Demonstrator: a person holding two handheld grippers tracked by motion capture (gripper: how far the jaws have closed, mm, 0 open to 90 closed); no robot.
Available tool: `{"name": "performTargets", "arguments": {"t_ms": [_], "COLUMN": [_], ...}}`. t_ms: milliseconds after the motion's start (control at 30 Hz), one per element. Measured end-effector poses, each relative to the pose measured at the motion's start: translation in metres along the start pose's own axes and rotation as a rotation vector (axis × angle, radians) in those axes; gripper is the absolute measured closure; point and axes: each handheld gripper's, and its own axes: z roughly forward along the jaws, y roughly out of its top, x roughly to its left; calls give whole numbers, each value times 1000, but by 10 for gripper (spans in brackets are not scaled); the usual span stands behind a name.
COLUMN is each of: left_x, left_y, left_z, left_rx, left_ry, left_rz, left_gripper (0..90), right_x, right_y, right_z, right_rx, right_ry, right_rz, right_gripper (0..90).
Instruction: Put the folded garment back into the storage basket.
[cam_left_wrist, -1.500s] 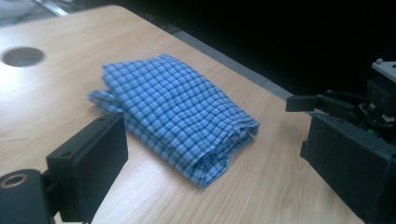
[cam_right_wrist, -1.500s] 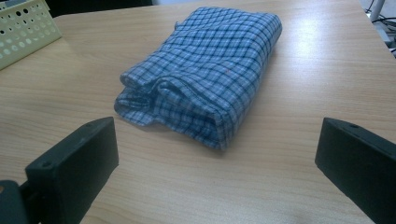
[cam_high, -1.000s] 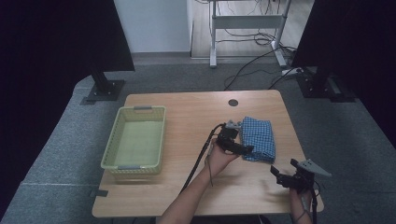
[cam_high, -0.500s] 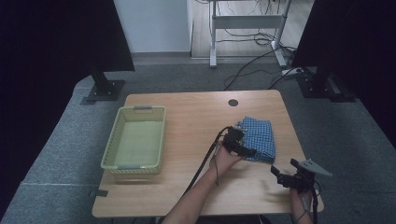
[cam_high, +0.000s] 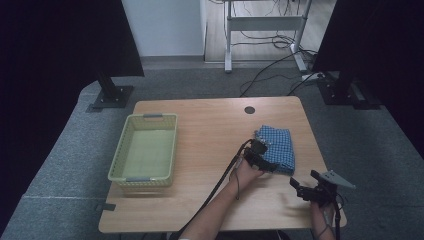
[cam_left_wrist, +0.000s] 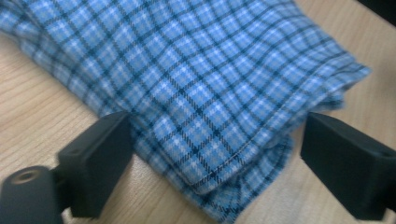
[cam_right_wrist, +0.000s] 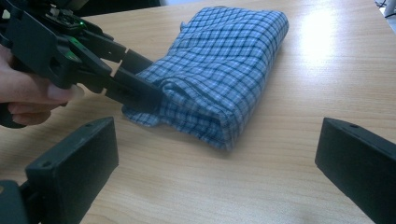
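Note:
A folded blue checked cloth (cam_high: 278, 146) lies on the right half of the wooden table (cam_high: 210, 125). My left gripper (cam_high: 266, 164) is at its near left corner. In the left gripper view the cloth's corner (cam_left_wrist: 201, 84) lies between the two black jaws, which stand wide and apart from it; the left gripper (cam_left_wrist: 215, 158) has just been closing a little. My right gripper (cam_high: 296, 184) hovers near the table's front right, open with nothing between its jaws (cam_right_wrist: 215, 158). The right gripper view looks at the cloth (cam_right_wrist: 224, 60) and at the left gripper (cam_right_wrist: 149, 86) touching its edge.
A pale green plastic basket (cam_high: 117, 155) stands at the table's left, with nothing in it. A round cable hole (cam_high: 249, 110) sits near the far edge. The left gripper's cable (cam_high: 220, 185) trails back along the forearm. Dark screens and a desk frame stand beyond the table.
My left hand has moved right and down onto the cloth's near corner. The right gripper has kept still.

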Motion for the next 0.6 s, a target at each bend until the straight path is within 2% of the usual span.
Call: {"name": "performTargets", "arguments": {"t_ms": [133,200,233,300,433,500,600], "left_x": [-3,-5,-5,-5,-3,-2,-6], "left_y": [-1,0,0,0,-1,-1,-3], "left_z": [2,2,1,-1,-3,-4,-3], "left_rx": [-4,2,6,7,-1,-8,-6], "left_ry": [42,68,87,85,110,111,112], "left_rz": [11,30,34,22,-6,-23,-3], "left_gripper": [153,186,229,304,442,538,646], "right_x": [0,0,0,0,1,1,1], "right_y": [0,0,0,0,0,0,0], "right_z": [0,0,1,1,1,1,1], "right_rx": [1,4,5,7,11,10,13], "right_ry": [0,2,2,2,2,3,6], "right_rz": [-2,-2,-3,-5,-8,-8,-7], "right_gripper": [0,0,0,0,0,0,0]}}
